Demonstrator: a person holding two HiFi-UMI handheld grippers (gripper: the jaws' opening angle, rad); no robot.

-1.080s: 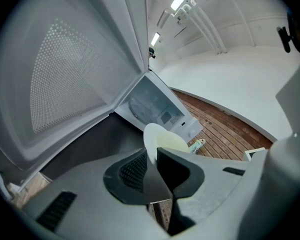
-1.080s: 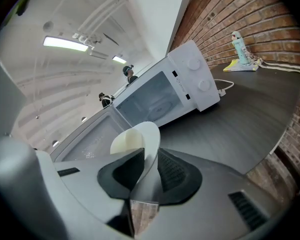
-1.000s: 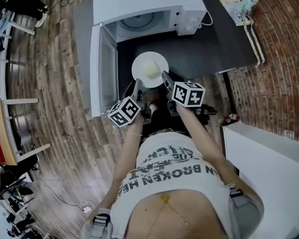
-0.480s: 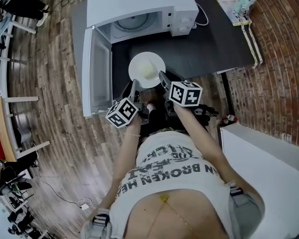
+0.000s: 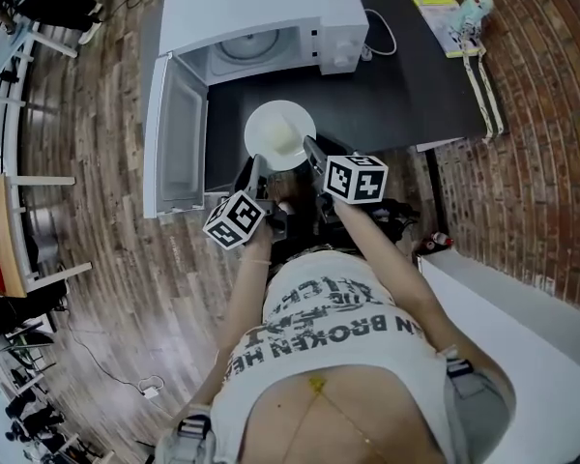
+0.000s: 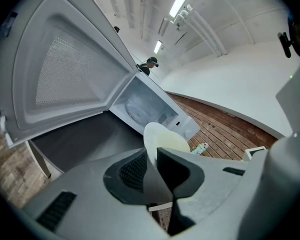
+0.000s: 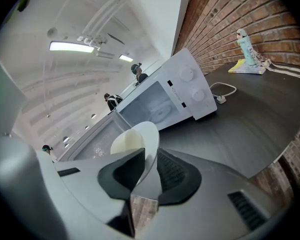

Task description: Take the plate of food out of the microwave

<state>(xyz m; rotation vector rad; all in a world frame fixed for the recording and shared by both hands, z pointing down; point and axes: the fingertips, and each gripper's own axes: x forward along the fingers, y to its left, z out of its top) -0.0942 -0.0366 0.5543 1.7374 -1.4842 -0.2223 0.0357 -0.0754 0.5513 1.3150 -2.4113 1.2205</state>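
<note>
A white plate (image 5: 280,135) with pale food on it hangs over the dark table (image 5: 396,95), in front of the white microwave (image 5: 261,13). The microwave door (image 5: 179,133) stands wide open at the left. My left gripper (image 5: 254,167) is shut on the plate's near left rim and my right gripper (image 5: 309,148) on its near right rim. In the left gripper view the plate (image 6: 162,139) stands edge-on between the pads of the left gripper (image 6: 152,156). In the right gripper view the right gripper (image 7: 150,159) pinches the plate (image 7: 137,136); its jaws have just been closing tighter.
A yellow booklet with a small bottle (image 5: 454,13) lies at the table's far right, and the microwave's white cable (image 5: 382,32) runs behind it. A white counter (image 5: 522,317) is at my right. Chairs and a table stand on the wood floor at the left (image 5: 19,220).
Both grippers have carried the plate back from the microwave toward me; the gap between plate and microwave opening has grown. The door has stayed open.
</note>
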